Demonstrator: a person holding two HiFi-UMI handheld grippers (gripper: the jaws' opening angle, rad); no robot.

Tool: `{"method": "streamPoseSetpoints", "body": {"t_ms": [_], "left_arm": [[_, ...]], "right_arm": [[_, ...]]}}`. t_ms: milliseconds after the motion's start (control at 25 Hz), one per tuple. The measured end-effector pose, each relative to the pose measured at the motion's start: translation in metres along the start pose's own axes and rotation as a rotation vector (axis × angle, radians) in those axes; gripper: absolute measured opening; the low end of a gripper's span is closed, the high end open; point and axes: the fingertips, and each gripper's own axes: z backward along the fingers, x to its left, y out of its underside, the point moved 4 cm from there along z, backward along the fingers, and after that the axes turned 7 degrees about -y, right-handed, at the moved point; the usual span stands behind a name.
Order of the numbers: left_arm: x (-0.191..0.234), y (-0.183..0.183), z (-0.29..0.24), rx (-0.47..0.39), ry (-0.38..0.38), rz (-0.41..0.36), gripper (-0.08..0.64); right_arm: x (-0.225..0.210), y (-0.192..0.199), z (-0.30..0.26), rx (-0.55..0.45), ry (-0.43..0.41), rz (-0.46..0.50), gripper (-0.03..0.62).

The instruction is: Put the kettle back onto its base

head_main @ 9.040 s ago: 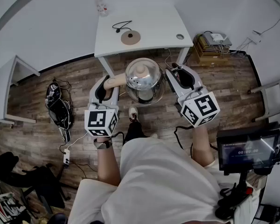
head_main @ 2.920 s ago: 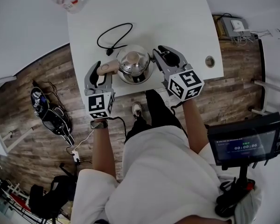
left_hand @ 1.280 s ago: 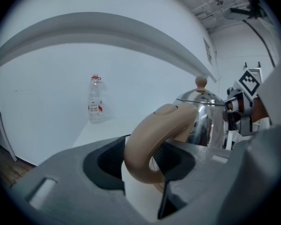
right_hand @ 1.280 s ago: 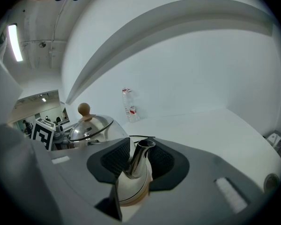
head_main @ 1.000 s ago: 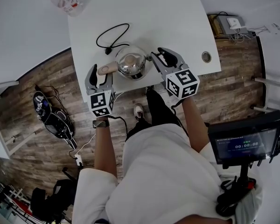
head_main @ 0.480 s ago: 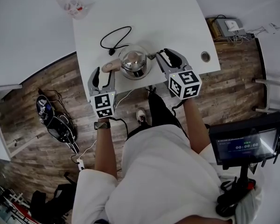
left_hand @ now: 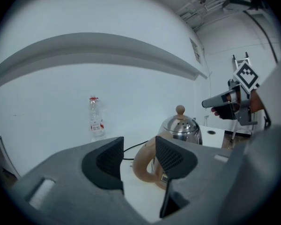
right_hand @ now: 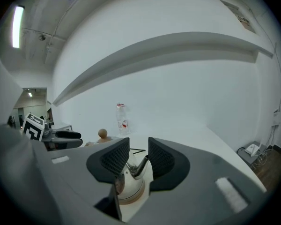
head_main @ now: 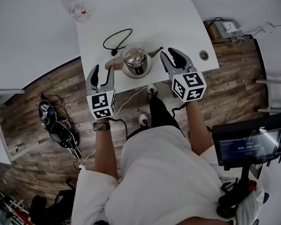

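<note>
A shiny steel kettle [head_main: 136, 60] with a tan handle [head_main: 110, 62] stands on its round brown base [head_main: 137, 72] near the white table's [head_main: 178, 18] front edge. My left gripper [head_main: 103, 71] hovers open just left of the handle, clear of it; in the left gripper view the handle [left_hand: 143, 165] lies beyond the left gripper's [left_hand: 138, 156] jaws. My right gripper [head_main: 172, 56] is right of the spout, its jaws closing with nothing between them. The right gripper view shows the spout [right_hand: 139, 167] past the right gripper [right_hand: 138, 156].
The base's black cable [head_main: 117, 39] loops behind the kettle. A plastic bottle [head_main: 75, 6] stands at the table's far left corner. A cable hole [head_main: 203, 55] sits at the table's right. A screen on a stand [head_main: 246, 146] is at my right, and bags [head_main: 58, 125] lie on the floor.
Both grippers have drawn back from the kettle and lifted. The left jaws have come away from the handle. The kettle stays on its base.
</note>
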Motion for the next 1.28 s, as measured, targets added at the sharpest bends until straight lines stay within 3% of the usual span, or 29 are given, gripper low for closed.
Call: {"method": "streamPoseSetpoints", "body": {"t_ms": [600, 920, 1280], "left_arm": [[-0.023, -0.109, 0.074, -0.21, 0.078, -0.045, 0.107], [-0.026, -0.128, 0.08, -0.262, 0.075, -0.021, 0.007], [-0.03, -0.143, 0.092, -0.305, 0.072, -0.032, 0.006]], "right_arm": [[0.048, -0.09, 0.072, -0.149, -0.01, 0.128, 0.049], [0.051, -0.111, 0.08, -0.199, 0.005, 0.139, 0.003], [0.064, -0.123, 0.081, -0.23, -0.03, 0.18, 0.002]]}}
